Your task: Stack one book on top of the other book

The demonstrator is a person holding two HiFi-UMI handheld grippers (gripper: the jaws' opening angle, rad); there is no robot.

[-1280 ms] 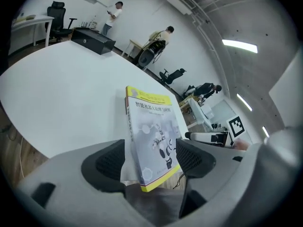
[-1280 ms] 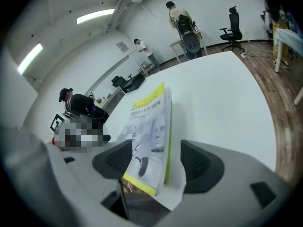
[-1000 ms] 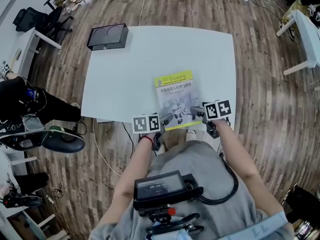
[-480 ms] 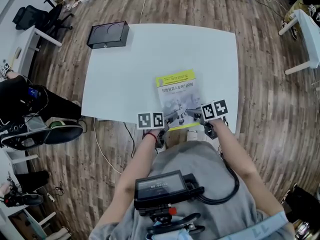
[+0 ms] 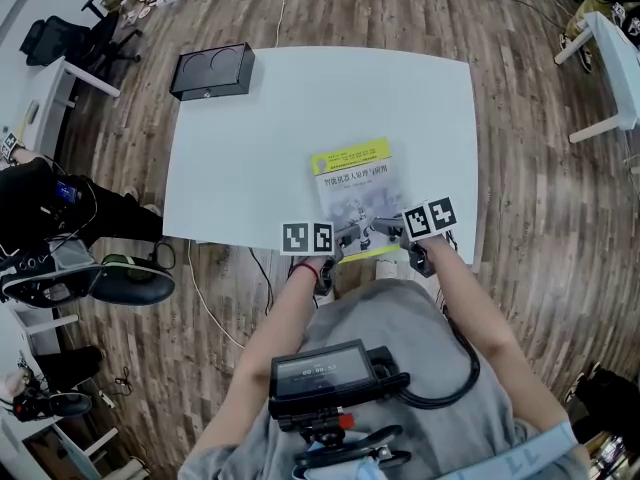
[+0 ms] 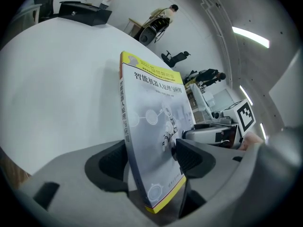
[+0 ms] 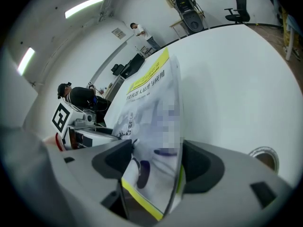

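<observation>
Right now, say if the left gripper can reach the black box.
Probably not: the left gripper is shut on the book, and the black box sits far across the table.

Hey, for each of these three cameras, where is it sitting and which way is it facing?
Head view: on the person's head, facing steeply down at the table and book; forearms, lap, left gripper and right gripper show.
Left gripper view: on that gripper, looking along its jaws, shut on the book; right gripper beyond.
Right gripper view: mirrored, left gripper beyond.
Shared: all see the book.
</observation>
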